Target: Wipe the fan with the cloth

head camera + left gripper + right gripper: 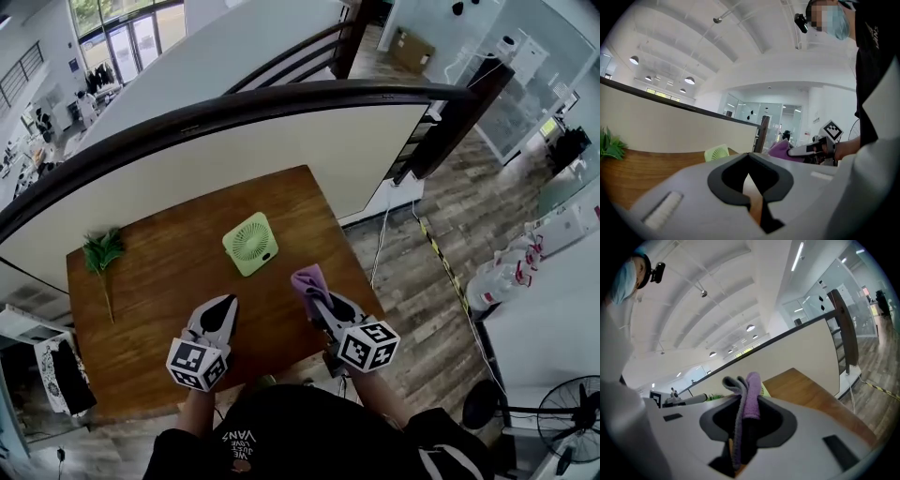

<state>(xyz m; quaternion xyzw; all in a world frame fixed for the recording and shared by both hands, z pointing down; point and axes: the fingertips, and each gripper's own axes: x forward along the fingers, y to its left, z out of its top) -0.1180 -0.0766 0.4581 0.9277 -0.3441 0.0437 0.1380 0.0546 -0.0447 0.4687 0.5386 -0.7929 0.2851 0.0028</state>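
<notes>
The right gripper's (742, 425) two jaws were closed on a folded cloth (750, 397) of soft, napped fabric, purple on one face and grey on the other. The cloth formed a narrow strip. Its long axis ran forward out of the jaws, in line with the gripper, and the free end rose above the tips. The left gripper's (750, 180) jaws were fully together, with nothing between them. Both grippers had smooth grey moulded shells with black jaw linings and were held above the near part of the brown wood-grain table (159, 291). The pale green plastic fan (250, 243), square with rounded corners and a round radial grille, sat at mid-table. It was ahead of both grippers, between their lines and apart from each. The grille faced up toward the person, and the fan's edges were skewed to the table's edges. A green leafy sprig (101, 251) lay well to the left.
</notes>
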